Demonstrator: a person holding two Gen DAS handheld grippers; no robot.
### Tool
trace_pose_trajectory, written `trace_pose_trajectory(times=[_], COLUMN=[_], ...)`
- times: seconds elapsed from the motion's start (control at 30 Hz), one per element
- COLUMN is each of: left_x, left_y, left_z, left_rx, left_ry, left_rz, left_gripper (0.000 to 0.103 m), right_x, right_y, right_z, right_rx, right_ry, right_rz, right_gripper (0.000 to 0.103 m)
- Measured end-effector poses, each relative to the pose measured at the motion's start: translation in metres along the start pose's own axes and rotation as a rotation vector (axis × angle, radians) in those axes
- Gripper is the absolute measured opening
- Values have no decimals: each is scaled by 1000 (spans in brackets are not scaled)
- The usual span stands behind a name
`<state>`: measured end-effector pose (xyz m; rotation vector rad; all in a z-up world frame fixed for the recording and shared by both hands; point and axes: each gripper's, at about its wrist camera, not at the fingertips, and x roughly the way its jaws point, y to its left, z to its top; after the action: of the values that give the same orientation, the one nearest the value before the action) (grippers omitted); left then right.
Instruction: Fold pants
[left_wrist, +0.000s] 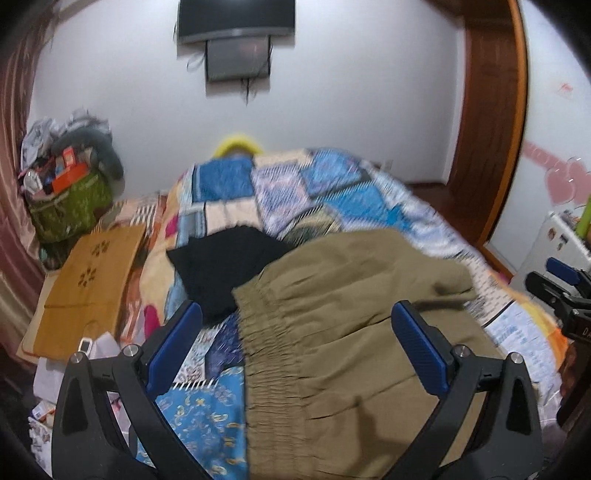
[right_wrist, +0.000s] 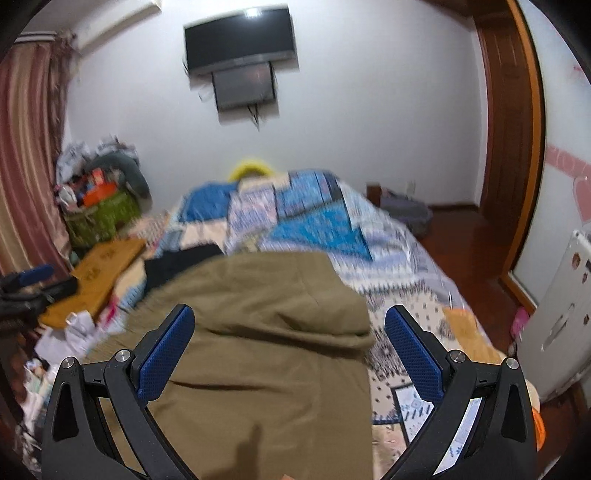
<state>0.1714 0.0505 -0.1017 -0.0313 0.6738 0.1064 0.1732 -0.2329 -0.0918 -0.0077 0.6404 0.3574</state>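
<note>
Far left: striped pinkish curtain (right_wrist: 26, 155), then a green bag (left_wrist: 70, 210) stuffed with boxes and clothes against the far wall. Nearer, a tan paper bag (left_wrist: 88, 284) lies flat at the bed's left edge, with loose white papers (left_wrist: 99, 343) piled near it. Wall-mounted TV (right_wrist: 240, 37) at far centre, a grey panel just under it.

Patchwork quilt (left_wrist: 321, 184) covers the bed, blue and cream blocks, blurred. A black garment (left_wrist: 225, 269) lies on the quilt left of centre, touching the far-left edge of the olive pants (left_wrist: 351, 314). Pants lie on the near half of the bed, elastic gathered waistband toward the left, fabric bunched into a raised fold on the right side. Yellow rounded object (right_wrist: 251, 166) peeks up behind the far end of the bed; can't tell what it is.

Left gripper (left_wrist: 295, 325): jaws spread wide, blue pads either side of the waistband area, holding nothing, above the cloth; contact can't be told. Right gripper (right_wrist: 290, 328): jaws also spread wide, empty, straddling the bunched fold of the pants. Its tip also shows at the right edge of the left wrist view.

Right: wooden door frame (right_wrist: 517, 129), reddish wood floor (right_wrist: 465, 240), white appliance (right_wrist: 557, 314) with stickers at near right, pink heart decals (left_wrist: 561, 177) on the wall.
</note>
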Motion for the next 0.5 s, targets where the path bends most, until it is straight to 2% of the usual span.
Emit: trace_pose_trajectory(times=[0.1, 0.27, 0.4, 0.5], left_x=[33, 87, 115, 127], left_y=[17, 43, 49, 49], left_z=[-3, -17, -31, -41], left_rx=[-17, -97, -103, -94], left_ry=[94, 290, 397, 462], left_rz=[24, -50, -58, -78], left_gripper=[103, 103, 103, 97], right_x=[24, 60, 85, 102], right_y=[-19, -37, -49, -57], right_z=[-9, -21, -27, -30], right_rx=[22, 40, 69, 94], right_ry=[99, 241, 327, 394], right_rz=[2, 19, 54, 75], right_gripper=[102, 102, 93, 84])
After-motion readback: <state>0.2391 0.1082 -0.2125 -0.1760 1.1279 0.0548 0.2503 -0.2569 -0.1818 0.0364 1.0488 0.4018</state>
